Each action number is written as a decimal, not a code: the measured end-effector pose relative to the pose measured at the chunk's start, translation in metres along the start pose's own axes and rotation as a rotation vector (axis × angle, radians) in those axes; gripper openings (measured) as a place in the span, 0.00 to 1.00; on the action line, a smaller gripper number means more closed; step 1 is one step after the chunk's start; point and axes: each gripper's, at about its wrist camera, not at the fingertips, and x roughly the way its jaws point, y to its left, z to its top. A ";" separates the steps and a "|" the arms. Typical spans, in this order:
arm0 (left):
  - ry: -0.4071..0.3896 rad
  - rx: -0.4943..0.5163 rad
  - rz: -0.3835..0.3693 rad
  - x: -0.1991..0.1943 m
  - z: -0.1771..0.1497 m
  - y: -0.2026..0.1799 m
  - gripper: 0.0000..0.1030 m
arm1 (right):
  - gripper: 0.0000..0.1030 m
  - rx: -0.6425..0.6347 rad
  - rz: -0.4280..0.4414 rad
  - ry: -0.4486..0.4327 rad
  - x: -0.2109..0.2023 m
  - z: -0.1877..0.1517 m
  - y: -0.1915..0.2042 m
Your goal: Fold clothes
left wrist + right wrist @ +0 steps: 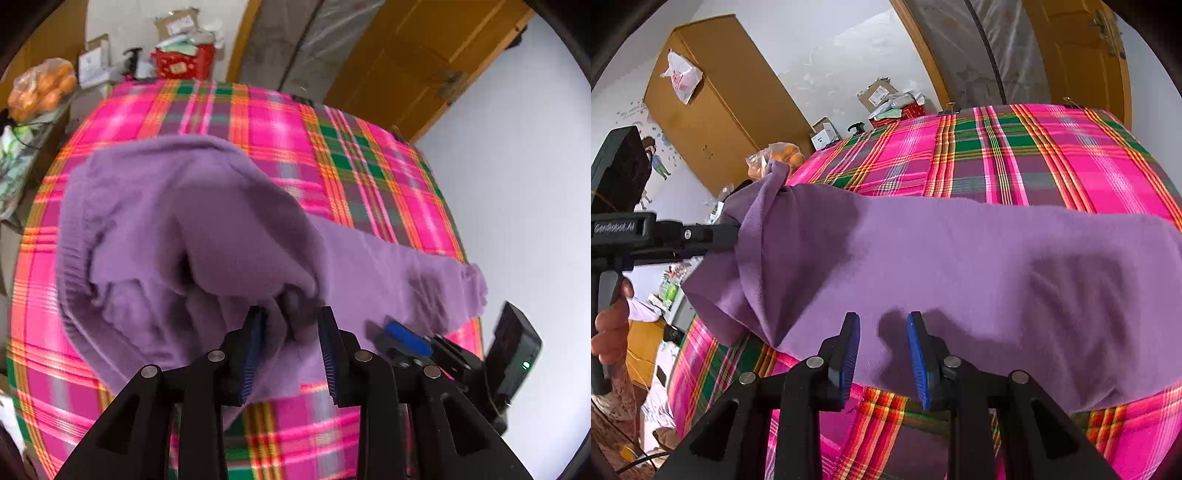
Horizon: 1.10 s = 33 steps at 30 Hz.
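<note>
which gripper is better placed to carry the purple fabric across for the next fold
Left, probably. In the right wrist view the left gripper already pinches a bunched, lifted end of the purple garment. The right gripper hovers open above flat cloth, holding nothing.

I'm seeing the sweater (960, 266) lying on the blanket (1052, 162), my left gripper (733, 230) lifting its left end, my right gripper (882, 321) hovering at its near edge, boxes (882, 94) sitting behind.

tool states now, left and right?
Left tool: shut on the purple garment, lifting a bunched part.
Right tool: open, holding nothing, just above the garment.
</note>
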 end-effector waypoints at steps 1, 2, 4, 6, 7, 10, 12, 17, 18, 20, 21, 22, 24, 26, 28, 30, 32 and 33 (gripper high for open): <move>-0.002 0.002 -0.001 0.000 -0.001 -0.002 0.29 | 0.26 0.004 0.006 -0.002 0.000 -0.002 0.000; -0.003 0.003 -0.002 0.000 -0.002 -0.004 0.29 | 0.26 0.005 0.010 -0.004 -0.001 -0.005 0.001; -0.006 0.006 -0.005 0.000 -0.004 -0.007 0.29 | 0.26 0.012 0.021 -0.010 -0.003 -0.008 0.001; -0.009 0.010 -0.007 -0.001 -0.006 -0.011 0.29 | 0.26 0.019 0.033 -0.013 -0.003 -0.010 0.000; -0.011 0.011 -0.009 -0.001 -0.006 -0.013 0.29 | 0.26 0.022 0.039 -0.015 -0.003 -0.010 0.000; -0.015 0.016 -0.012 -0.001 -0.009 -0.018 0.29 | 0.26 0.037 0.058 -0.013 -0.002 -0.014 -0.003; -0.018 0.019 -0.015 -0.001 -0.011 -0.022 0.29 | 0.26 0.052 0.069 -0.008 0.000 -0.017 -0.005; 0.015 0.036 -0.016 0.008 -0.018 -0.021 0.29 | 0.26 0.073 0.088 -0.002 0.004 -0.018 -0.009; 0.017 0.036 -0.002 0.011 -0.020 -0.018 0.29 | 0.26 0.075 0.089 -0.003 0.005 -0.019 -0.009; 0.036 0.040 0.050 0.016 -0.024 -0.012 0.29 | 0.26 0.079 0.091 -0.004 0.005 -0.020 -0.008; 0.047 0.033 0.072 0.018 -0.025 -0.008 0.29 | 0.26 0.082 0.093 -0.004 0.005 -0.021 -0.009; 0.057 0.017 0.085 0.020 -0.025 -0.001 0.29 | 0.26 0.084 0.095 -0.005 0.005 -0.020 -0.009; 0.072 -0.028 0.118 0.022 -0.024 0.015 0.29 | 0.26 0.086 0.097 -0.006 0.006 -0.020 -0.009; 0.067 -0.049 0.139 0.022 -0.024 0.025 0.29 | 0.26 0.085 0.096 -0.008 0.006 -0.020 -0.009; 0.066 -0.061 0.153 0.022 -0.025 0.033 0.29 | 0.26 0.086 0.097 -0.009 0.006 -0.020 -0.009; 0.083 -0.092 0.161 0.026 -0.026 0.043 0.29 | 0.26 0.088 0.097 -0.010 0.006 -0.020 -0.009; 0.092 -0.115 0.160 0.027 -0.027 0.048 0.29 | 0.26 0.087 0.096 -0.011 0.006 -0.020 -0.008; 0.086 -0.117 0.152 0.026 -0.028 0.047 0.29 | 0.26 0.086 0.095 -0.012 0.007 -0.020 -0.008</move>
